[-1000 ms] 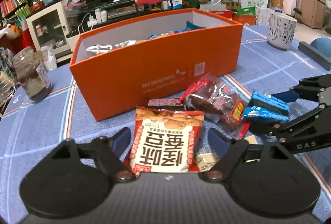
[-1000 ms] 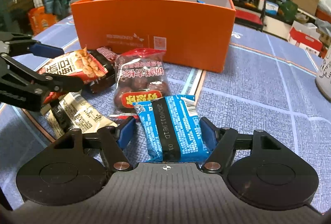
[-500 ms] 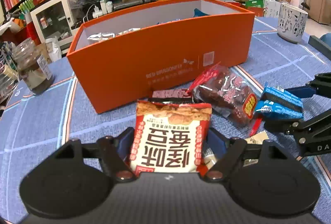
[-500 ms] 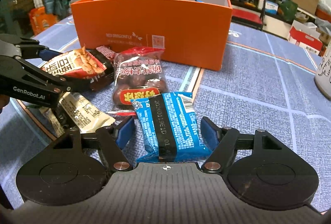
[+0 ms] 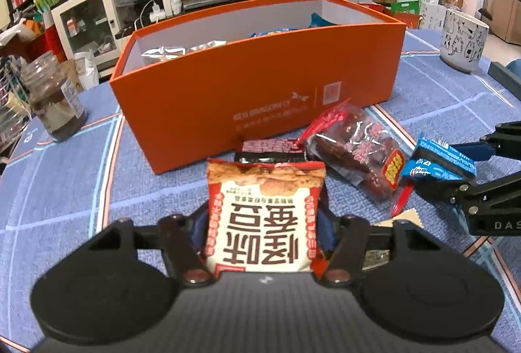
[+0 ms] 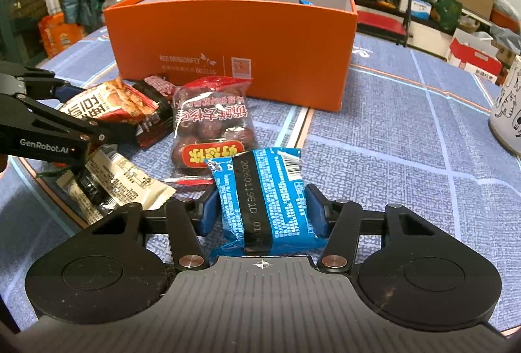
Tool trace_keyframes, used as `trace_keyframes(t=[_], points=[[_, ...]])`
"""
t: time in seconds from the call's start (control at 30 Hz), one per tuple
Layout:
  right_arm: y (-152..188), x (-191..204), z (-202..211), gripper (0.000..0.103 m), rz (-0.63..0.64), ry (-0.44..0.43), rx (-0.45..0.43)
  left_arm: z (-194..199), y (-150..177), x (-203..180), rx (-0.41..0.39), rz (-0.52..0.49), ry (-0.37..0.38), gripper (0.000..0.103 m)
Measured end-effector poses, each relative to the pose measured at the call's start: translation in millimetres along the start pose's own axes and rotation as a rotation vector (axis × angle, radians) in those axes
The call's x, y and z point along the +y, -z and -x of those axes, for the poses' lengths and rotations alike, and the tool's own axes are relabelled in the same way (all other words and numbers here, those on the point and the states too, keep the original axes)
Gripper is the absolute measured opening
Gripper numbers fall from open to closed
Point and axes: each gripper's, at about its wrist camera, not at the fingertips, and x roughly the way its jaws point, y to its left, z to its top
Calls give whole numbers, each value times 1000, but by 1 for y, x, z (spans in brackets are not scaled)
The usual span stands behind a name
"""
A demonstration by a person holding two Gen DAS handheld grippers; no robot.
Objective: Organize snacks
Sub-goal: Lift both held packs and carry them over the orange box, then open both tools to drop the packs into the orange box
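Observation:
My left gripper [image 5: 262, 222] is shut on a red and white snack bag [image 5: 263, 216], held just above the table. My right gripper [image 6: 260, 209] is shut on a blue snack packet [image 6: 265, 200], also lifted slightly. An open orange box [image 5: 260, 92] holding several snacks stands behind; it also shows in the right wrist view [image 6: 234, 50]. A clear bag of red dates [image 6: 211, 128], a dark red packet [image 6: 156, 121] and a beige packet [image 6: 120, 180] lie on the table in front of the box. The left gripper [image 6: 97, 128] shows in the right wrist view with its bag.
A blue patterned tablecloth [image 6: 407, 157] covers the table. A white cat mug [image 5: 462, 38] stands at the far right. A glass jar [image 5: 55, 102] stands at the left. A red chair [image 6: 381, 1] and cluttered shelves are behind the table.
Both grippers have closed on their packets and lifted them slightly. The left gripper's jaws have drawn in against the red and white bag.

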Motion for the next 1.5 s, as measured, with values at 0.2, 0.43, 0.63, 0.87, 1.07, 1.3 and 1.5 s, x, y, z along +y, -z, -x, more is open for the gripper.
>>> trace_keyframes(t=[0.2,0.43,0.63,0.87,1.07,1.3,1.5], points=[[0,-1,3,39,13,7,-5,10,0,7,-22,28,7,59],[-4,4,14,39,55,32,-43,26,-2,9,-60,27,1,59],[-7,8,22,39,74,53,-62,38,-5,11,-90,37,-20,59],[-25,13,56,39,44,22,-154,65,-17,20,-148,92,2,59],[-68,4,80,39,-21,3,-253,85,-52,44,-218,132,-6,59],[-155,-1,61,39,-24,22,-306,51,-127,62,-244,125,-81,59],[-211,-6,-2,54,-29,89,-203,10,-164,61,-229,75,-133,71]])
